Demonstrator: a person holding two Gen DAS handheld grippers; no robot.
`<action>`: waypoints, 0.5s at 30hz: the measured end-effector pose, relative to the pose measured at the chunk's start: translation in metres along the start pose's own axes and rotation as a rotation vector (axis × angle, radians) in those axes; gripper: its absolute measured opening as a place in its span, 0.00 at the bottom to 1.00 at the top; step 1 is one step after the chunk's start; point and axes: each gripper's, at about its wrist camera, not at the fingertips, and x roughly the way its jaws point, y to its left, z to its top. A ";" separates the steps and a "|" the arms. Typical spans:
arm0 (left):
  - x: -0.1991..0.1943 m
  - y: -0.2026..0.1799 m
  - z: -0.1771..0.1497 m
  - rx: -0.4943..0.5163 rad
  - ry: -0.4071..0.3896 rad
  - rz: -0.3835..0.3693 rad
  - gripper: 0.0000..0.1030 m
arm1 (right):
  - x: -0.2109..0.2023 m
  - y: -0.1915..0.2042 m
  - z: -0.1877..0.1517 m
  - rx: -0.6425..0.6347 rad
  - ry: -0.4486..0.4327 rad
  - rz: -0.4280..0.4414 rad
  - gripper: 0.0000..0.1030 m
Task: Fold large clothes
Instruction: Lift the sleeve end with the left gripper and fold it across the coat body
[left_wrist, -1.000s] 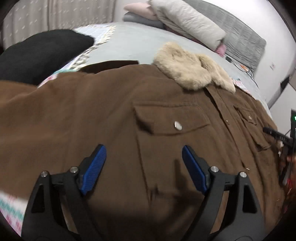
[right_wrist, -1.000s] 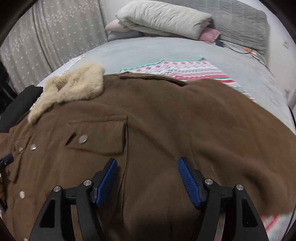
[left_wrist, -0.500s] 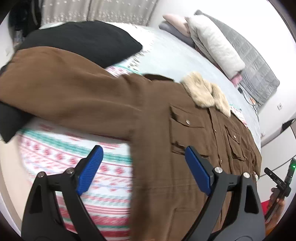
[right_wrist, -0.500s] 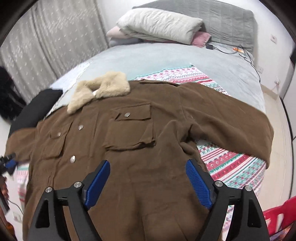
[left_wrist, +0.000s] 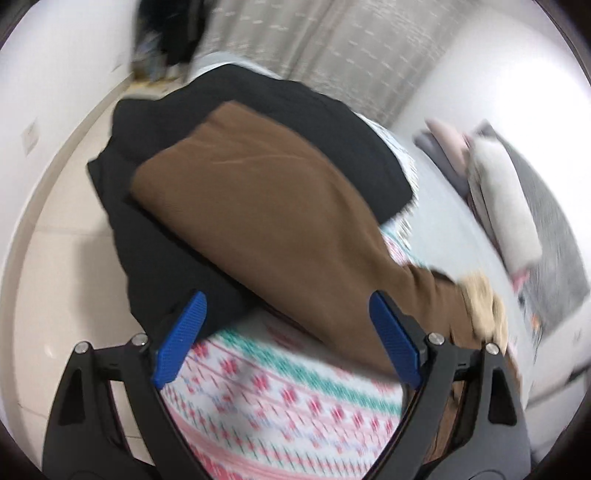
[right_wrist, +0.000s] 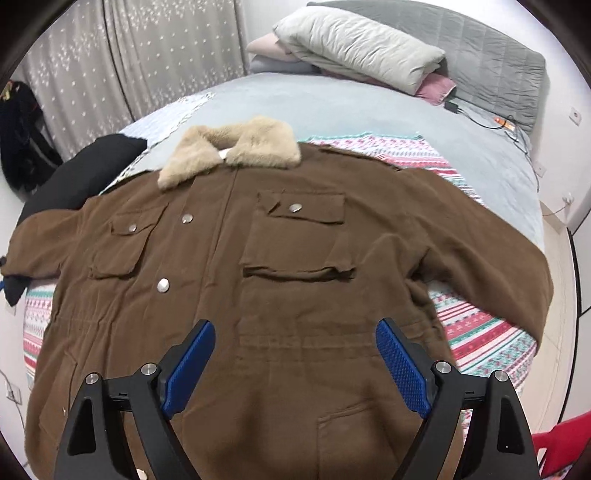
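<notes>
A large brown jacket with a beige fur collar lies spread face up on the bed, both sleeves stretched out to the sides. My right gripper hovers above its lower middle, jaws still opening, nothing between them. In the blurred left wrist view, the jacket's sleeve lies across a black garment at the bed's corner. My left gripper hangs open above the sleeve and the patterned blanket, gripping nothing.
The patterned pink and green blanket lies under the jacket on a grey bed. Folded bedding is piled at the headboard, with cables beside it. Curtains hang behind. A red object sits at lower right. Pale floor borders the bed.
My left gripper swung out from the jacket's chest toward its sleeve and the bed's corner, rolling as it went. My right gripper rose away from the jacket and its jaws spread wider.
</notes>
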 end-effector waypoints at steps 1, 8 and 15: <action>0.006 0.009 0.003 -0.039 -0.001 -0.016 0.87 | 0.002 0.003 -0.001 -0.003 0.004 0.004 0.87; 0.027 0.019 0.016 -0.113 -0.110 0.006 0.71 | 0.018 0.028 -0.010 -0.096 0.047 0.006 0.87; 0.012 0.005 0.024 -0.098 -0.176 0.085 0.05 | 0.025 0.037 -0.014 -0.134 0.065 0.014 0.87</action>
